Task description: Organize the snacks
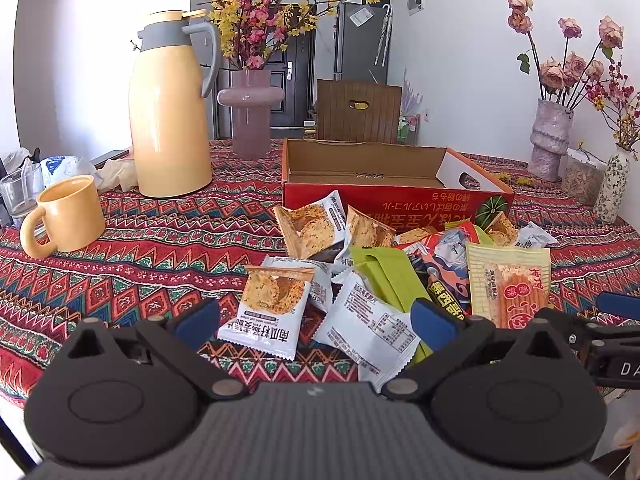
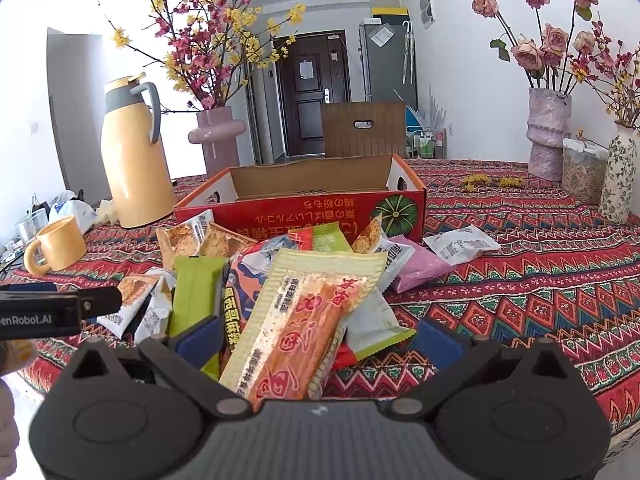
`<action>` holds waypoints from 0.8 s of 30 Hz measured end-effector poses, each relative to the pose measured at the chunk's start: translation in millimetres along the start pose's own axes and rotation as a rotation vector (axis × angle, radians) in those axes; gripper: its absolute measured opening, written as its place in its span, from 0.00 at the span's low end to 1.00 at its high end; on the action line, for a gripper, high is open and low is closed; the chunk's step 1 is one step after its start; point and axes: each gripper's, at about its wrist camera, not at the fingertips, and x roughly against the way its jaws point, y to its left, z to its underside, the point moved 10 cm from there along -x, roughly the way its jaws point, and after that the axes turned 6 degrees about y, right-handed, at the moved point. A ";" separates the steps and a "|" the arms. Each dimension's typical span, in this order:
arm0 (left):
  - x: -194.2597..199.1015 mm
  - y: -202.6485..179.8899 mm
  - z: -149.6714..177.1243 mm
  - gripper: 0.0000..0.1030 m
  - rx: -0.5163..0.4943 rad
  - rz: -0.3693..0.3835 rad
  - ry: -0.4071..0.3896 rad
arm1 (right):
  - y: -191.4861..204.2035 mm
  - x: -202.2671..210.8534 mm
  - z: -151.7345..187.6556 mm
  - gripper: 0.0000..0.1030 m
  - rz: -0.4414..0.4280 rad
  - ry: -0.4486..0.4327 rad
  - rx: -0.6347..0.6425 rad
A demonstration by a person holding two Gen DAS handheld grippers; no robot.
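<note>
While both sets of jaws gape: long pale-yellow plastic snack packet lengthwise between right gripper fingers; left gripper farther off

Each matte black plastic two-finger gripper, the left and the right, is built alike: a ribbed dark grey central housing is flanked by two rounded black lobes, each embossed with a circle. Black link bars are fastened by silver round pivot pins. Blue padded fingertips are fitted. White lettering "enRobot.AI" is printed on the left unit's side.
</note>
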 end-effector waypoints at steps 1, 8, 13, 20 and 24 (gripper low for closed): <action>0.1 0.3 -0.1 1.00 0.000 0.000 0.000 | -0.1 0.0 -0.2 1.00 0.001 0.001 0.000; 0.4 0.3 0.1 1.00 0.002 0.003 0.002 | -0.2 0.4 -0.6 1.00 0.000 0.001 0.000; 0.0 0.9 0.2 1.00 0.005 0.007 0.001 | 1.0 -1.4 1.9 1.00 -0.002 0.003 0.001; -3.8 0.8 3.1 1.00 0.011 0.020 0.007 | 0.0 -5.1 3.4 1.00 -0.007 0.013 -0.008; -5.8 1.9 4.2 1.00 0.014 0.022 0.011 | -0.4 -6.1 4.2 1.00 -0.010 0.017 -0.012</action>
